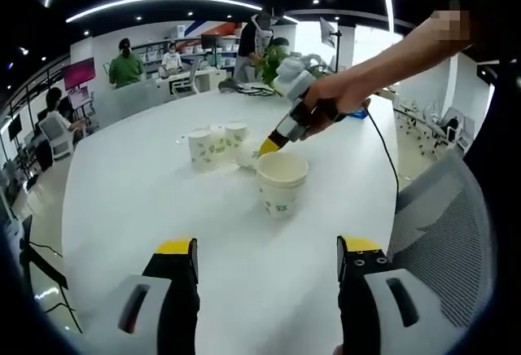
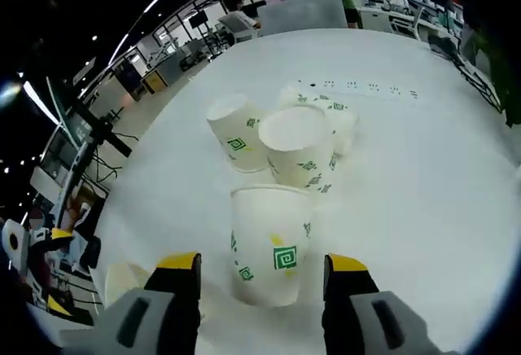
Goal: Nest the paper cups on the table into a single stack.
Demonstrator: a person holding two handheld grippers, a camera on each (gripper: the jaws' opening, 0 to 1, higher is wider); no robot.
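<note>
You are working on a smooth, slightly glossy white table (image 1: 163, 200). The white paper cups with green square prints (image 2: 269, 245) look matt. Your right gripper (image 2: 260, 278) has matt grey plastic jaws with yellow tips. The grey mesh-backed chair (image 1: 444, 225) looks woven.

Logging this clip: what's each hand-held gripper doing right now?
Left hand-held gripper: open, holding nothing.
Right hand-held gripper: open, jaws either side of the nearest paper cup, not closed on it.

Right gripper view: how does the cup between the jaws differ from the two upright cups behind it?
The nearest cup stands alone and apart, between the right gripper's open jaws; the two cups behind stand close together, side by side. All are white paper cups with green square marks, upright and not nested.
</note>
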